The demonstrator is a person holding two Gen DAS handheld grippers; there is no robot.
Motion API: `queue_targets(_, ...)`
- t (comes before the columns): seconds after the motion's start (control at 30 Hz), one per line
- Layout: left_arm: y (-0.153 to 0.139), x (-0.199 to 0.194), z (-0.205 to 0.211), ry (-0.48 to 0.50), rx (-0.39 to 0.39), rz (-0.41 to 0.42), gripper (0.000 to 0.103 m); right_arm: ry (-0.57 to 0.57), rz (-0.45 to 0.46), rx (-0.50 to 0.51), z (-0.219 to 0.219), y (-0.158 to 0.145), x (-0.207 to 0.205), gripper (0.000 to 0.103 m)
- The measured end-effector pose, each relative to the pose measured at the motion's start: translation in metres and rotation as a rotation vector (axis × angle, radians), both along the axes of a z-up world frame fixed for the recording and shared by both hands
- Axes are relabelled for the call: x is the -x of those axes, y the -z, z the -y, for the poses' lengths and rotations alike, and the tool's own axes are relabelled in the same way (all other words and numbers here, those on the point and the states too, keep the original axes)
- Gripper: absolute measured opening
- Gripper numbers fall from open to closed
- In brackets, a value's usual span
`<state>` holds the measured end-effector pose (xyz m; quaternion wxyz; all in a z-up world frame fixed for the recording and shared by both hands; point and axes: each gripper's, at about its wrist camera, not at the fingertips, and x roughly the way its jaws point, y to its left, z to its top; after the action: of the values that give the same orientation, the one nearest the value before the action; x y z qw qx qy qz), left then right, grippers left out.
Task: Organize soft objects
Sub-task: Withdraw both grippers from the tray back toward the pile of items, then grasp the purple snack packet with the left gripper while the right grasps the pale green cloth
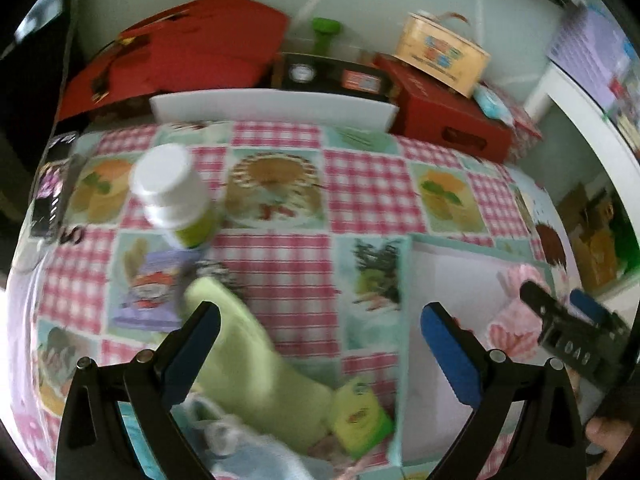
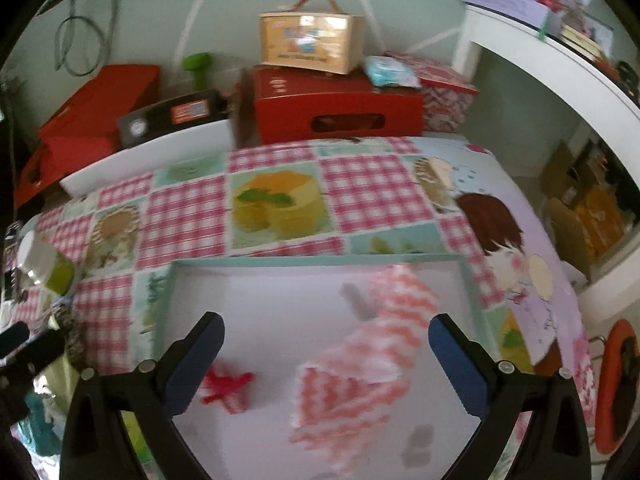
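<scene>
Nearest in the left wrist view, the left claw [image 1: 320, 328] stands wide with nothing between its blue pads. Under it, from six toward ten o'clock, lies a long pale-green soft cloth [image 1: 248, 356], with a crumpled light-blue fabric [image 1: 256, 456] at six and a small yellow-green packet [image 1: 360, 412] just beside the cloth's lower end. At three o'clock sits the shallow white tray with a mint-green rim [image 1: 406, 320]; the right claw [image 1: 560, 304] reaches over it near a pink-and-white chevron cloth [image 1: 516, 320].

In the right wrist view, the right claw [image 2: 326, 340] is also spread wide and grips nothing. The same chevron cloth [image 2: 360, 368] lies crumpled inside the tray [image 2: 320, 261], a small red-and-white soft piece [image 2: 228, 388] near it at seven o'clock.

Farther out at ten o'clock a white-capped bottle with a green label [image 1: 176, 196] stands on the pink-checked patchwork tablecloth [image 1: 280, 272] covering the surface. Beyond, at twelve, a red cardboard box [image 2: 340, 108] carries a tan carry-case with a handle [image 2: 308, 44].
</scene>
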<state>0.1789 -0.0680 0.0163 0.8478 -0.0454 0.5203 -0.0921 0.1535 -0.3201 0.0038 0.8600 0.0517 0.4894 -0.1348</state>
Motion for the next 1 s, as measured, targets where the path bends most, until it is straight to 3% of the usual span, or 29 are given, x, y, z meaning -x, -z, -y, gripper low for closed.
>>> queue_targets(0.2, -0.001, -0.008, -0.070, -0.182, -0.021, -0.005, 0.100, -0.100, -0.004, -0.025, -0.038, 0.004, -0.009, 0.103)
queue_targets(0.47, 0.014, -0.009, -0.142, -0.363, 0.028, -0.075, 0.100, -0.267, -0.022, -0.071, -0.098, 0.012, -0.020, 0.103)
queue_targets(0.63, 0.021, -0.009, -0.154, -0.390, 0.041, -0.095, 0.100, -0.383, -0.041, -0.124, -0.137, 0.018, -0.025, 0.103)
queue_targets(1.0, 0.037, -0.014, -0.150, -0.338, 0.033, -0.154, 0.100, -0.552, -0.112, -0.206, -0.200, 0.040, -0.034, 0.103)
